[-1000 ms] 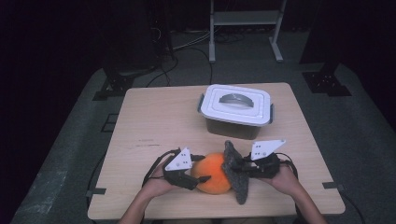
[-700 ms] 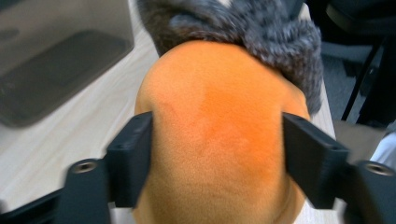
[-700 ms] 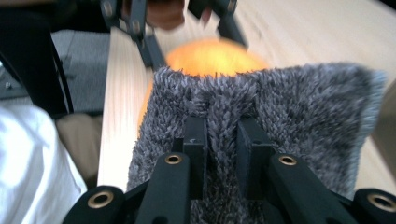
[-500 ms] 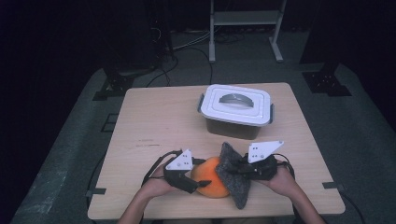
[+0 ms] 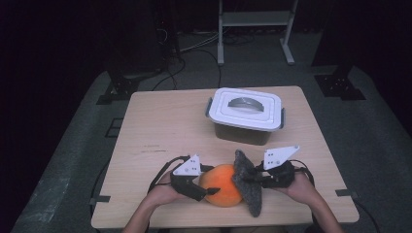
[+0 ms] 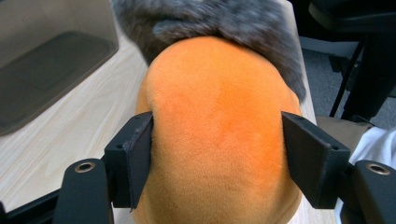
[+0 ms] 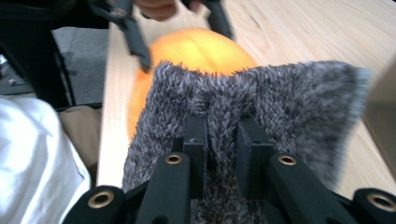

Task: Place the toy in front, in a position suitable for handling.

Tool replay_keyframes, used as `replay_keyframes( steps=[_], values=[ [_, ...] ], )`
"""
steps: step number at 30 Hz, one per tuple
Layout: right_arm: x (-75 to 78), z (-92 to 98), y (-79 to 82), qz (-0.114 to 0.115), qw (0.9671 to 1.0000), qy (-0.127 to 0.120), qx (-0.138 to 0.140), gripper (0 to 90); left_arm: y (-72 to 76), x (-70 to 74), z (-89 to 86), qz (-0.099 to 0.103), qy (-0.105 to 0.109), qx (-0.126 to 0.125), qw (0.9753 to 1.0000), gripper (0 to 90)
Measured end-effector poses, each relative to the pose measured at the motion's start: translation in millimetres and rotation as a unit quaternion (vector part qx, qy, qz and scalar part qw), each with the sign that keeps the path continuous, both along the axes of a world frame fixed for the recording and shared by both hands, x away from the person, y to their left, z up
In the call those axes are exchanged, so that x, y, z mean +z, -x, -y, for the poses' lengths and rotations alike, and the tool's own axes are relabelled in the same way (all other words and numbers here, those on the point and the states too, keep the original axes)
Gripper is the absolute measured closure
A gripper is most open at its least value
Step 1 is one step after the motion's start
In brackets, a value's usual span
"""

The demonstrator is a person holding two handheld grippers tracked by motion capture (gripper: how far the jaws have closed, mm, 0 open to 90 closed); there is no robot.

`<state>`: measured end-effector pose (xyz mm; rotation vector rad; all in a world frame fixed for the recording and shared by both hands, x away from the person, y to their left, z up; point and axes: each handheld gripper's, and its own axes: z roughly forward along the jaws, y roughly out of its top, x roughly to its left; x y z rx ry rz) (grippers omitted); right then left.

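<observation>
Shifted slightly toward the near tabletop (image 5: pixel 160 126) edge since the earlier frame: orange plush ball (image 5: pixel 222 191) with grey fuzzy cloth (image 5: pixel 247 188) draped against its right side. Left gripper (image 6: pixel 217 154): jaws spread wide, pressing both flanks of the ball. Right gripper (image 7: pixel 221 140): pinching a fold of the cloth. White-lidded container (image 5: pixel 245 115): farther back, well apart.

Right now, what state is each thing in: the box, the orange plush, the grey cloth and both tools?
Lidded storage box: lid on, upright.
Orange plush ball: on the table, clamped between the jaws.
Grey fuzzy cloth: pinched, draped against the ball.
Left tool: shut on the ball.
Right tool: shut on the cloth.
</observation>
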<state>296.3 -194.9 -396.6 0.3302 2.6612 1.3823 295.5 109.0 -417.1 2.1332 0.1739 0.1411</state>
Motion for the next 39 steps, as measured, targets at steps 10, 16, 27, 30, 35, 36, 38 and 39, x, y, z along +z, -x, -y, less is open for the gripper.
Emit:
replay_keyframes(
  steps=[10, 16, 27, 30, 35, 36, 38, 39],
  values=[
    [-0.6, -6.4, 3.6, -0.007, 0.9997, -0.017, 0.014, 75.1, 0.1, 3.0, 3.0, -0.018, 0.004, -0.011, 0.9998, 14.0],
    [3.2, -4.7, 5.0, -0.001, 0.9998, -0.012, 0.016, 75.3, 2.3, 1.7, 3.6, -0.002, -0.004, -0.012, 0.9999, 26.5],
    [5.8, -4.6, 3.3, 0.015, 0.9997, -0.020, -0.001, 75.3, 6.4, 6.4, 4.7, 0.053, -0.003, 0.016, 0.9985, 38.4],
    [-0.3, 2.2, 2.1, 0.000, 0.9998, -0.020, -0.005, 75.2, 4.1, 6.2, 3.2, 0.020, 0.006, 0.001, 0.9998, 33.2],
    [-3.2, -0.6, 4.2, -0.013, 0.9994, -0.023, 0.020, 75.1, 2.6, 8.1, 2.2, -0.006, 0.010, -0.001, 0.9999, 19.4],
    [-3.7, -1.1, 4.7, -0.018, 0.9992, -0.025, 0.025, 75.1, 1.6, 8.0, 2.1, -0.008, 0.009, 0.003, 0.9999, 17.3],
    [-3.8, -0.9, 4.8, -0.022, 0.9989, -0.026, 0.033, 75.1, 0.2, 6.7, 2.5, -0.019, 0.007, 0.007, 0.9998, 13.6],
    [-3.6, -0.8, 5.0, -0.023, 0.9988, -0.025, 0.034, 75.1, -0.6, 5.6, 2.7, -0.026, 0.009, 0.008, 0.9996, 13.6]
  ],
)
